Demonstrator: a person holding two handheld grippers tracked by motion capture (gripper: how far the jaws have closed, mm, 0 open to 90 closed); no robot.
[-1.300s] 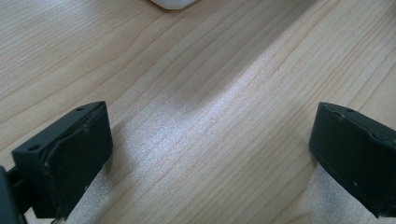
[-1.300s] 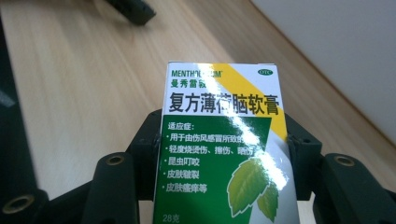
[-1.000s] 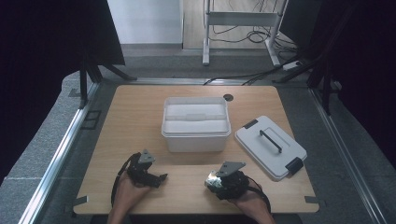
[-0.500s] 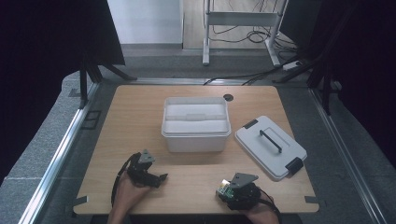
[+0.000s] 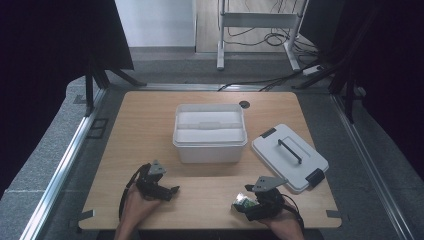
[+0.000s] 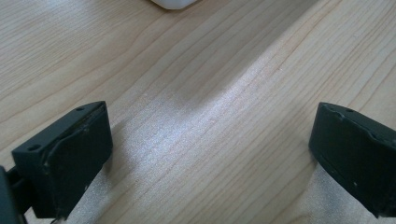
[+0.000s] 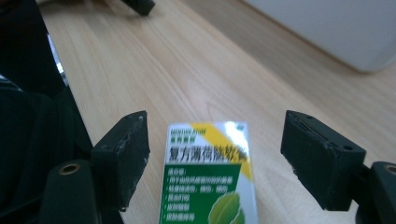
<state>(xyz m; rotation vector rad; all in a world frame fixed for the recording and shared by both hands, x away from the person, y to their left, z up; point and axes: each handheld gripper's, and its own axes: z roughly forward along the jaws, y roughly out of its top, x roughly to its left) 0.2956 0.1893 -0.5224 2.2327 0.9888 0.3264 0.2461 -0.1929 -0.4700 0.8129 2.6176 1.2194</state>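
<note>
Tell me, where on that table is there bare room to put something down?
Bare wood lies left of the open white plastic bin and between the left gripper and right gripper. The right side is crowded by the grey lid.

Tabletop (image 5: 150, 120): carries everything here; a small round hole (image 5: 244, 104) sits near its far edge, just behind the bin.
Bin (image 5: 210, 132): middle of the tabletop, toward the far side, with no lid on it.
Lid (image 5: 290, 157): lies flat on the tabletop to the right of the bin, just beside it, turned at an angle.
Left gripper (image 5: 172, 190): near-left part of the tabletop, in front of the bin's left corner, jaws spread over bare wood.
Right gripper (image 5: 239, 205): near-right part, in front of the lid, well apart from the left gripper.
Small box (image 7: 210, 177): lies flat on the tabletop between the right gripper's spread jaws, touching neither.
Frame (image 5: 260, 30): stands on the floor beyond the far edge, with cables (image 5: 260, 82) running along the floor near it.
</note>
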